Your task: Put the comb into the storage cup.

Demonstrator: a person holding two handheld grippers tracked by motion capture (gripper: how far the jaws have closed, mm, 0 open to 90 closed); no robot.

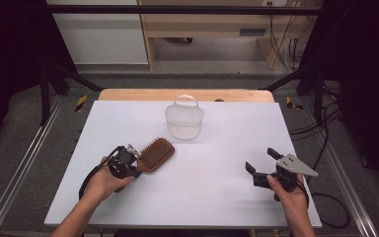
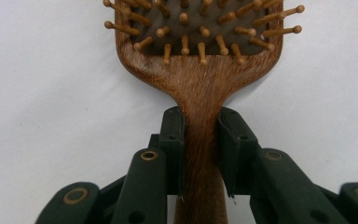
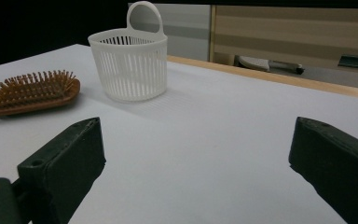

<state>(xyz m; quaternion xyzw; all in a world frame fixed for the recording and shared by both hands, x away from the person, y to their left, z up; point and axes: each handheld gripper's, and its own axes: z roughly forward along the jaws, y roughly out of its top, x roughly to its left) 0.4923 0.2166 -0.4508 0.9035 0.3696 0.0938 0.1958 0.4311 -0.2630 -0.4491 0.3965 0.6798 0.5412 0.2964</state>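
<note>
On the near left of the desk (image 1: 217, 197): one wooden hairbrush (image 1: 155, 153), lying flat, bristles up. Long axis runs from near-left to far-right, handle toward the person, paddle head pointing toward the middle of the desk.

Left claw (image 2: 200, 140): clamped on the hairbrush handle just below the head, one pad on each side of the neck, as the left gripper view shows. The brush extends straight ahead from the claw, in line with the jaws. The left hand (image 1: 103, 180) is on the brush; the right is well apart from it.

Basket (image 1: 184, 118): white, slotted plastic, with a loop handle, upright, far of centre. It stands beyond and to the right of the brush head, near it but not touching. Judged the likely destination, it lies roughly along the line in which the brush already points, so a lift and carry forward and to the right would serve.

Right claw (image 1: 261, 167): jaws wide apart, nothing between them, held on the near right of the desk and aimed across toward the basket and brush.
</note>
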